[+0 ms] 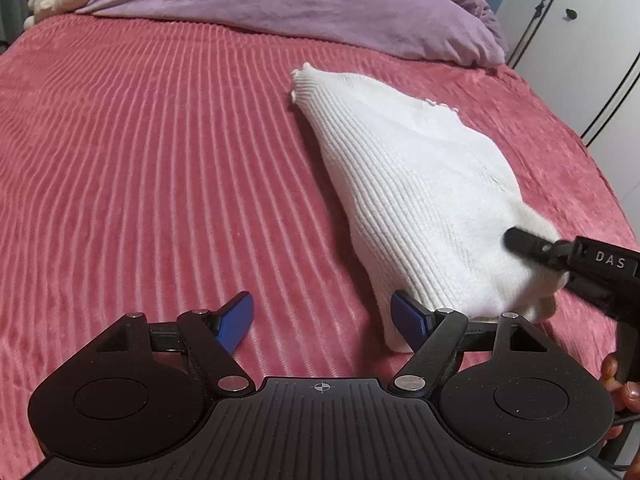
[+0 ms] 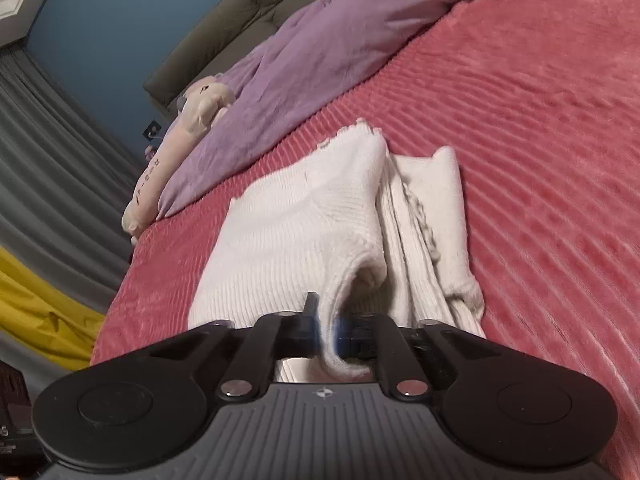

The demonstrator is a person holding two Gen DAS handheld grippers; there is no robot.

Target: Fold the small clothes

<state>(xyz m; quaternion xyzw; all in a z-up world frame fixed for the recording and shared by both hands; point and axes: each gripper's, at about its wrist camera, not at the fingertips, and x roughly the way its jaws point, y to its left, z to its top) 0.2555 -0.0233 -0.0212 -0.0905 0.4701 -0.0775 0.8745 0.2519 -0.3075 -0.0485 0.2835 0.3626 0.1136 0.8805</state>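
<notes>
A white ribbed-knit garment [image 1: 416, 184] lies on a pink bedspread [image 1: 160, 160] whose plush surface runs in long raised cords. The knit is soft and thick, its fine ribs running lengthwise, and from the left wrist view it forms a tapering wedge, narrow at the far end with a small frilled edge and broad at the near end. From the right wrist view the garment [image 2: 304, 216] shows as several layers: a wide upper panel, and beside it a stack of narrower folded strips with a scalloped trim along one edge.

The right gripper [image 2: 328, 332] is closed on the near edge of the garment; a rolled lip of knit bulges up between its jaws and is lifted off the bedspread [image 2: 540, 140]. In the left wrist view the same gripper [image 1: 532, 248] appears as a black finger pressed into the garment's near right corner, though it is blurred there.

The left gripper [image 1: 326, 320] stands wide, holding nothing, its blue pads [image 1: 236, 322] spread apart above the bedspread, the right-hand pad just beside the garment's near left edge.

Beyond the garment's far end a purple fleece blanket [image 1: 320, 8] lies bunched in soft folds, and a pale plush toy [image 2: 176, 152] rests against it.
</notes>
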